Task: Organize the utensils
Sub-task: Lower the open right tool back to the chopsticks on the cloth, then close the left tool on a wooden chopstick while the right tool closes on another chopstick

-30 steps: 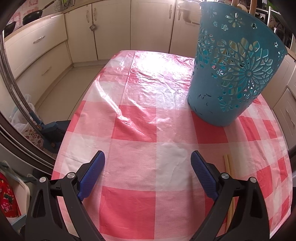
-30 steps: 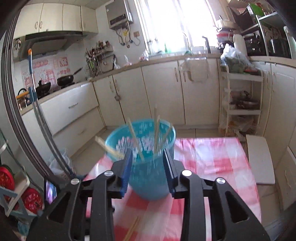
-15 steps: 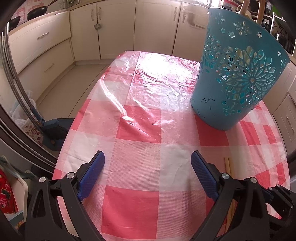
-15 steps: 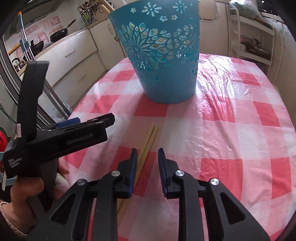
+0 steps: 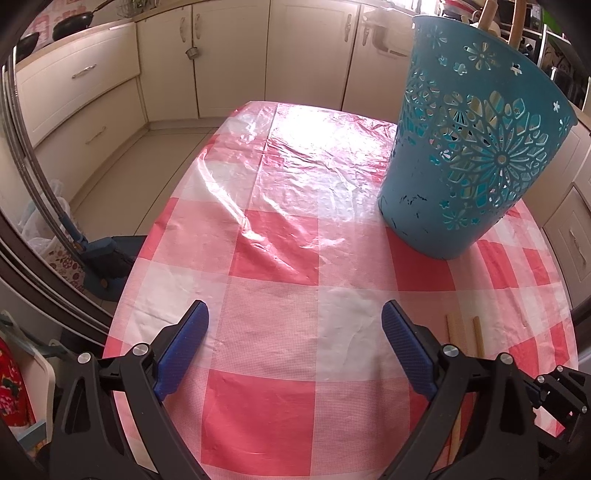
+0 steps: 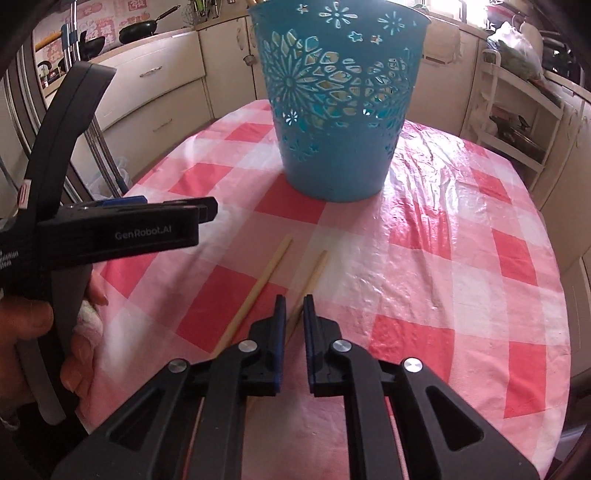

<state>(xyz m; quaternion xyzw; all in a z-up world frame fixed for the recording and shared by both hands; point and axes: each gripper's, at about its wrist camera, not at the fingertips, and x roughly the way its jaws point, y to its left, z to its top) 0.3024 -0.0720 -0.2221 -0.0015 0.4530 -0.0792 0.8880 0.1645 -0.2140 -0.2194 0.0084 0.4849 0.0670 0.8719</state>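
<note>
A teal cut-out basket (image 6: pixel 340 110) stands on the red-and-white checked tablecloth (image 6: pixel 443 258), with wooden utensil handles (image 5: pixel 515 22) poking above its rim. Two wooden chopsticks lie in front of it, slightly apart. The left chopstick (image 6: pixel 266 277) lies loose. The right chopstick (image 6: pixel 314 273) runs in between the blue pads of my right gripper (image 6: pixel 293 306), whose jaws are closing to a narrow gap around it. My left gripper (image 5: pixel 294 310) hovers wide open over bare cloth, left of both chopstick ends (image 5: pixel 454 328), holding nothing.
A person's hand (image 6: pixel 40 332) holds the left gripper at the table's left edge. Cream kitchen cabinets (image 5: pixel 229 55) ring the table, and a white shelf rack (image 6: pixel 517 122) stands at the right. A mop (image 5: pixel 103 258) rests on the floor to the left.
The right gripper has dropped from above the basket to the chopsticks, and its jaws have narrowed around one. The two chopsticks now lie apart. The left gripper has stayed put.
</note>
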